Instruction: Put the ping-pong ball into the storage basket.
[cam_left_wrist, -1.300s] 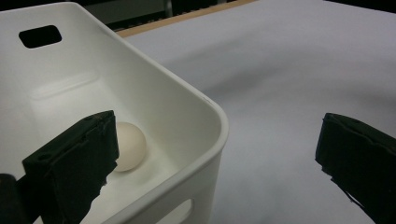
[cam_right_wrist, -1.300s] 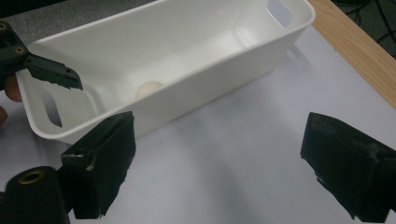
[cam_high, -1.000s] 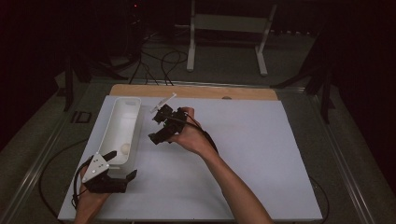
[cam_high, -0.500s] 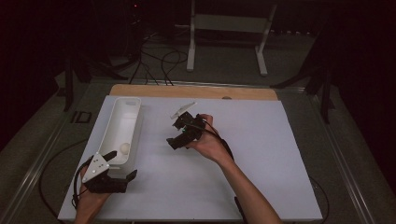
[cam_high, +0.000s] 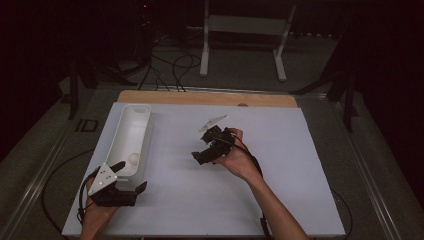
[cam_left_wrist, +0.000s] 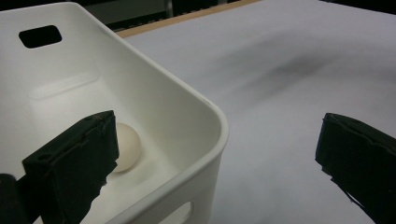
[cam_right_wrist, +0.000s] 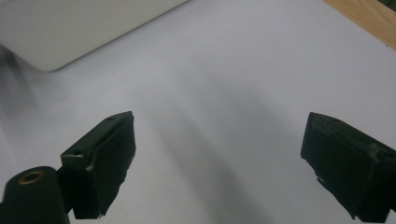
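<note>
So the white ball (cam_left_wrist: 125, 147) sits in the near end of the white bin (cam_high: 141, 131), just behind the left gripper's (cam_high: 124, 175) left jaw in the left gripper view. That gripper is spread wide and straddles the bin's near corner, one jaw over the inside and one out over the white table (cam_high: 280, 180); can't tell if either touches the rim. The bin's long axis runs away from the person, handle slot at the far end.

The right gripper (cam_high: 210, 149) is wide open too, holding nothing, with bare table between its jaws. Half a second back it was closer to the bin; it has since drifted right and toward the person. The left one hasn't budged.
</note>
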